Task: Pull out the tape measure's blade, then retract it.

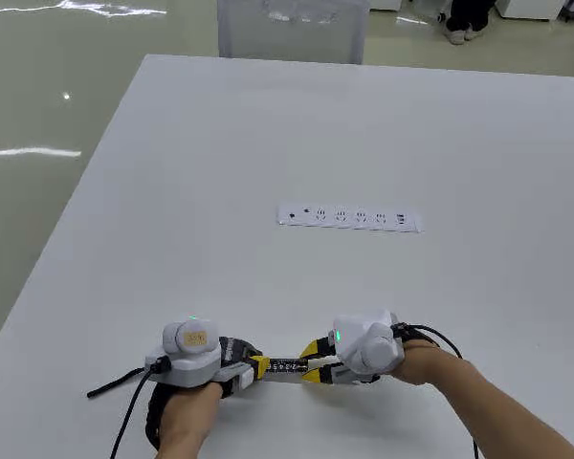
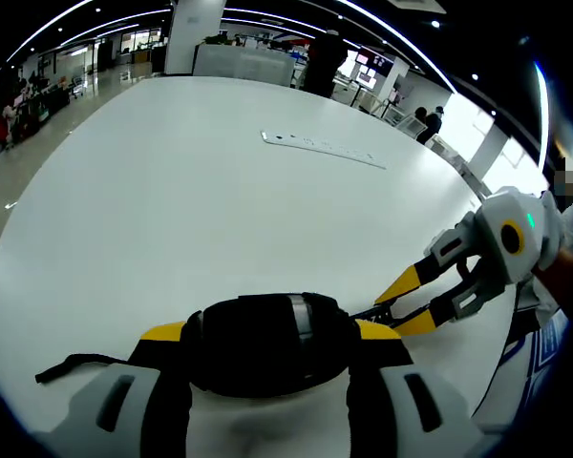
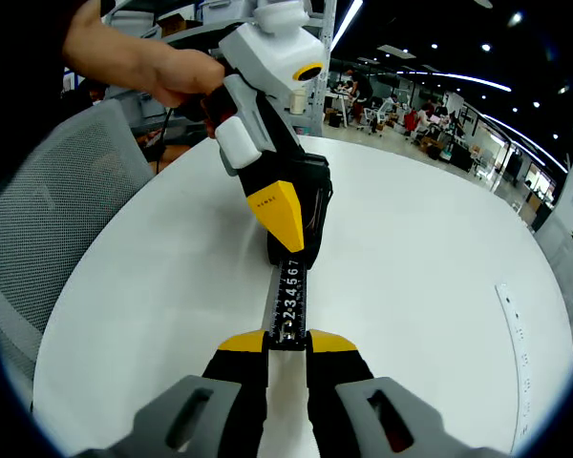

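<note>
I log a white workbench (image 1: pixel 268 143) over a glossy pale floor (image 1: pixel 38 115) with glare streaks. A white power strip (image 1: pixel 349 217) lies mid-table. A grey mesh chair (image 3: pixel 48 219) stands alongside. Ceiling strip lights (image 3: pixel 347 21) above an open-plan office.

Blk tape measure (image 2: pixel 267 343), wht table (image 1: pixel 268 143)

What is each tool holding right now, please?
Left tool: closed on the tape measure case.
Right tool: closed on the blade, which is partly pulled out.
</note>
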Tool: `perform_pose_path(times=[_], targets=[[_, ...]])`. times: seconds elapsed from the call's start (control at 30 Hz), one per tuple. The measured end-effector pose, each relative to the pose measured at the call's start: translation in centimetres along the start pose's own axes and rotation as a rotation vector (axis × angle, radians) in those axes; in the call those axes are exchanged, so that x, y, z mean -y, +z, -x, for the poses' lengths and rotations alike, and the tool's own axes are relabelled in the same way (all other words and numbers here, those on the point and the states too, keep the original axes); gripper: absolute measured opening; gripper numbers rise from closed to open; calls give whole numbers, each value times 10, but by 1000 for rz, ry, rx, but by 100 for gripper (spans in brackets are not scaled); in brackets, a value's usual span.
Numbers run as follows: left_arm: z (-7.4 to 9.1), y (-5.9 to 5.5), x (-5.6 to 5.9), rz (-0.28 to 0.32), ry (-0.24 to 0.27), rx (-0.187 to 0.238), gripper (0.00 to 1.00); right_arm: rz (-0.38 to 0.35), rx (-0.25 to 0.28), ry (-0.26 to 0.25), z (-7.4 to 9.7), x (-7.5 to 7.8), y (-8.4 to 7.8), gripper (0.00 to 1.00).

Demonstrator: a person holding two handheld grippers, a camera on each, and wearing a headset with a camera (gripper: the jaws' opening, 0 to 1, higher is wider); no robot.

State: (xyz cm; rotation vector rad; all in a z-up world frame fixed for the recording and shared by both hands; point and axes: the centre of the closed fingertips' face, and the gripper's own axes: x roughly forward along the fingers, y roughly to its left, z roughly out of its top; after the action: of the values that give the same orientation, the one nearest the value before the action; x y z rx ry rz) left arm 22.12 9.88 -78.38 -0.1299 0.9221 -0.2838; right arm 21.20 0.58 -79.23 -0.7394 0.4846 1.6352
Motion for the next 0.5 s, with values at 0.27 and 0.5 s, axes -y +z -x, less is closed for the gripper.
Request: perform_pose_path(times=[0.27,0.5], targets=[[0,1,0,-4,-3,-2,62,2,2,1,-4,0,2,14],[-2,0,-1,-5,0,-2,62,0,4,1,-7,1,4,14]])
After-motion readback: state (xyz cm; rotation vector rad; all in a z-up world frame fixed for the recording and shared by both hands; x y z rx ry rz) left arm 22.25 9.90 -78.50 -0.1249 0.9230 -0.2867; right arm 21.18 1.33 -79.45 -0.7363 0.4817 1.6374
